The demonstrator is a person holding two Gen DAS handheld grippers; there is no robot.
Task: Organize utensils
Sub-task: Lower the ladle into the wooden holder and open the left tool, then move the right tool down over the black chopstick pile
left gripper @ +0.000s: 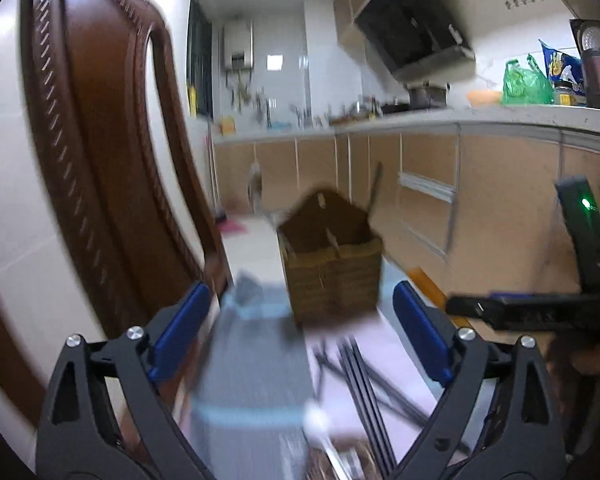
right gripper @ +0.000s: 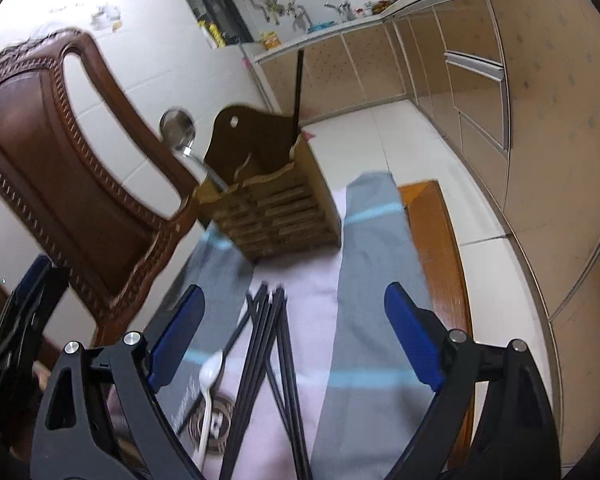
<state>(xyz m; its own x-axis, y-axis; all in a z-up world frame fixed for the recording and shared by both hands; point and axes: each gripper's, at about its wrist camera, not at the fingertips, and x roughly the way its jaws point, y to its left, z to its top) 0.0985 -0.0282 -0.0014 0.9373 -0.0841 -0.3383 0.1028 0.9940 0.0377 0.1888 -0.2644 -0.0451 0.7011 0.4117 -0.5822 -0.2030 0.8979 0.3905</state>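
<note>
Left gripper (left gripper: 300,336): wide, empty.
Right gripper (right gripper: 296,336): wide, empty, nearer.
Chopsticks (right gripper: 270,344): on cloth (right gripper: 372,264), between right jaws, pointing at holder (right gripper: 276,212).
Spoon (right gripper: 210,380): just left.

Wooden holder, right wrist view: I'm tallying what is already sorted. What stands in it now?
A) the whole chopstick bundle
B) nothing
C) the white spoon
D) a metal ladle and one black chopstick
D: the ladle and a single black chopstick stick up out of the holder, while the white spoon and the other chopsticks lie on the cloth.
</note>
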